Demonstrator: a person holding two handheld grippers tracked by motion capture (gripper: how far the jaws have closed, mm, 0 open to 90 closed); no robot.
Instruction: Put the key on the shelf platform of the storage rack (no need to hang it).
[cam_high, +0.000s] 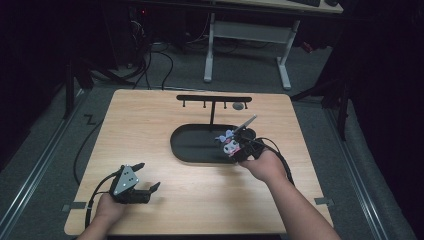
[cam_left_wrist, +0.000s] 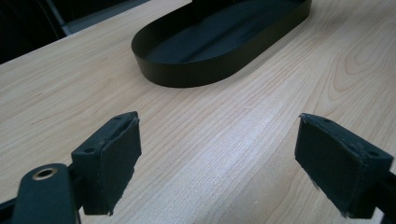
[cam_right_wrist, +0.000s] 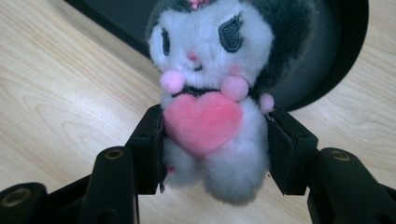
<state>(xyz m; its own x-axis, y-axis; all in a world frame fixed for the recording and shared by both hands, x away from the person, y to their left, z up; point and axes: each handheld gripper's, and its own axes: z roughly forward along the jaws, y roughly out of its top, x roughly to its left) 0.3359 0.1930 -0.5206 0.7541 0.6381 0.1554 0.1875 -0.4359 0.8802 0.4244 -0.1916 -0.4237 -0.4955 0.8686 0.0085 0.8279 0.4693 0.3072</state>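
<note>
The right tool is clamping a plush toy over the black oval tray's rim; the left tool is gaping wide, holding nothing.

Plush toy partly cropped
Head top cut off above right gripper; pads hide its flanks.

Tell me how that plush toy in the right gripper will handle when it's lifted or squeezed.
The plush toy looks soft: the right gripper is shut on its fluffy body, which bulges past the pads, so it probably squashes rather than resists. It is likely light for its size. The fuzzy surface should grip well, and breakage seems unlikely.
</note>
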